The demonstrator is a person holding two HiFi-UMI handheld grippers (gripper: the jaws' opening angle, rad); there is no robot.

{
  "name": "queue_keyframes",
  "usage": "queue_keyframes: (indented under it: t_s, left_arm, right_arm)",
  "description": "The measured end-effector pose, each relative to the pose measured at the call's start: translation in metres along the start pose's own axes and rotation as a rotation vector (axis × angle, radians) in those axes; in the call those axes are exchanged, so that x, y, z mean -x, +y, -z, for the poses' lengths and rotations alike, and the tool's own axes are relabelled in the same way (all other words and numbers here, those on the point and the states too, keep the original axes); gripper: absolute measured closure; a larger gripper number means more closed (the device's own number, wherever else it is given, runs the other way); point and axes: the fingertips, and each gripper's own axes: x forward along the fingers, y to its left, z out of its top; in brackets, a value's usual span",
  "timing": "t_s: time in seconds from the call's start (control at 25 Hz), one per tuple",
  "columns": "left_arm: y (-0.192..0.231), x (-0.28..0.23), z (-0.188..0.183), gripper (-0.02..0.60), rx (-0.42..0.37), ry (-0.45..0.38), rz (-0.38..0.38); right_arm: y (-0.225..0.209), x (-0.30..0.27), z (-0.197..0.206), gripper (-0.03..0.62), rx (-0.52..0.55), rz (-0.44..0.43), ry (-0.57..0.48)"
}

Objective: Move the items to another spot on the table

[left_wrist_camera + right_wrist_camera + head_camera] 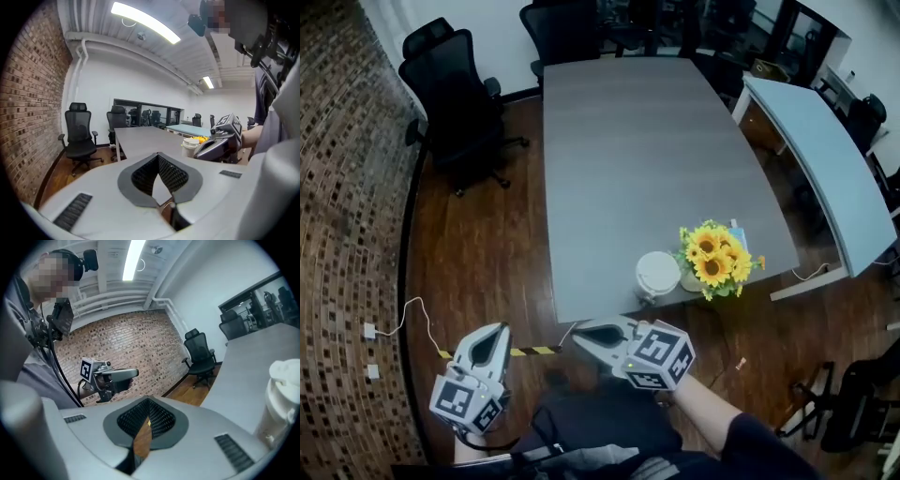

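A white lidded cup (657, 275) and a pot of sunflowers (717, 260) stand side by side at the near edge of the grey table (647, 141). Both grippers hover over the wooden floor in front of the table, apart from the items. My left gripper (494, 331) points toward the table, shut and empty. My right gripper (581, 331) points left, just below the table edge, also shut with nothing in it. The left gripper view shows its closed jaws (158, 157), the cup (190, 146) and the right gripper (220, 140). The right gripper view shows the cup (281, 394) close at the right.
Black office chairs (455, 89) stand left of and behind the table. A light blue table (825, 159) runs along the right. A brick wall (342, 187) borders the left, with a white cable (412, 314) and yellow-black tape (530, 352) on the floor.
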Motion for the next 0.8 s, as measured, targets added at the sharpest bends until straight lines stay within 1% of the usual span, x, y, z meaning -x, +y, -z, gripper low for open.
queue_keyframes:
  t_s: [0.2, 0.36, 0.48, 0.56, 0.6, 0.72, 0.8]
  left_arm:
    - [0.004, -0.051, -0.011, 0.561, -0.056, 0.004, 0.158]
    - [0.013, -0.087, -0.015, 0.561, -0.09, 0.005, 0.318]
    - [0.026, -0.106, -0.022, 0.561, -0.084, 0.004, 0.455]
    - [0.036, -0.116, -0.033, 0.561, -0.079, -0.031, 0.56]
    - [0.041, -0.121, -0.038, 0.561, -0.08, -0.043, 0.598]
    - [0.057, -0.133, -0.041, 0.561, -0.07, -0.036, 0.676]
    - [0.06, -0.138, -0.035, 0.561, -0.061, -0.012, 0.735]
  right_arm:
    - [-0.033, 0.013, -0.007, 0.589, -0.018, 0.16, -0.063]
    - [-0.055, 0.018, -0.013, 0.589, -0.048, 0.317, -0.11]
    - [-0.061, 0.012, -0.013, 0.589, -0.106, 0.432, -0.153]
    - [-0.062, 0.003, -0.01, 0.589, -0.129, 0.491, -0.152]
    - [-0.064, -0.001, -0.01, 0.589, -0.123, 0.524, -0.145]
    - [-0.068, -0.005, -0.019, 0.589, -0.098, 0.662, -0.167]
    - [-0.067, 0.0, -0.021, 0.589, -0.114, 0.762, -0.202]
